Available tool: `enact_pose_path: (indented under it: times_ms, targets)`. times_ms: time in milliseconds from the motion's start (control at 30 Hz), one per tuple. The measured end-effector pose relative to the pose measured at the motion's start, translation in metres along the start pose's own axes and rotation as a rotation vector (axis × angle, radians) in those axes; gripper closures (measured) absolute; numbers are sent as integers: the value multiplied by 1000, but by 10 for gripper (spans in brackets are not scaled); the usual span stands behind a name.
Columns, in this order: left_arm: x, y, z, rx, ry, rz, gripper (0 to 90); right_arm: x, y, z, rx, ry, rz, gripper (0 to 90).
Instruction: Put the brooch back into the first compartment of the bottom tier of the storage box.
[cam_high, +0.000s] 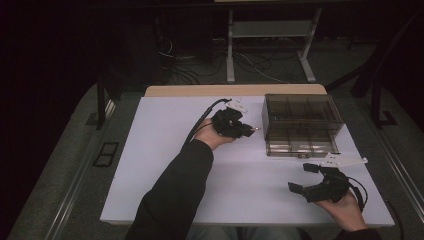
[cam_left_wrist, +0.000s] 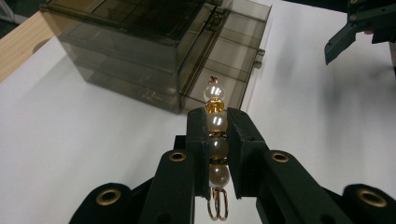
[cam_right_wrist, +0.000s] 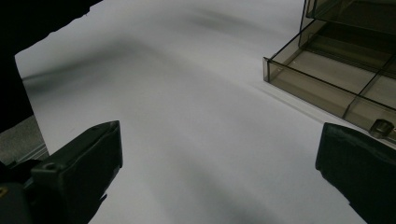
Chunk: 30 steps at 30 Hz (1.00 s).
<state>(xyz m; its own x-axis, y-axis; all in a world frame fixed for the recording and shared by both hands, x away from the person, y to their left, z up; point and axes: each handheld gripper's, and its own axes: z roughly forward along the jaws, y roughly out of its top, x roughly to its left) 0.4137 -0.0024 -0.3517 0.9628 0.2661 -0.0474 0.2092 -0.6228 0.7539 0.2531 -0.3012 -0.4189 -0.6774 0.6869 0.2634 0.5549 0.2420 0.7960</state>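
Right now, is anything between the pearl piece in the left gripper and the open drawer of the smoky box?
Nothing visible. The left gripper holds the pearl piece pointing toward the open drawer of the box, with bare white table between. The right gripper stands apart, open.

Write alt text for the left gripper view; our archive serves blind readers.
Two black jaws of the left gripper clamp a strand of white pearl beads with gold spacers above a white table. Ahead stands a smoky transparent plastic drawer box, its bottom drawer pulled open.
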Motion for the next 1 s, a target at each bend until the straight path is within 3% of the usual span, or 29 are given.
enact_pose_path:
  times_ms: [667,1000]
  targets:
    - [-4,19,36,0,-27,5,790,0,0,0,-2,7,-4,1]
    - [-5,20,59,-7,-42,-8,791,1,1,0,-3,10,-9,1]
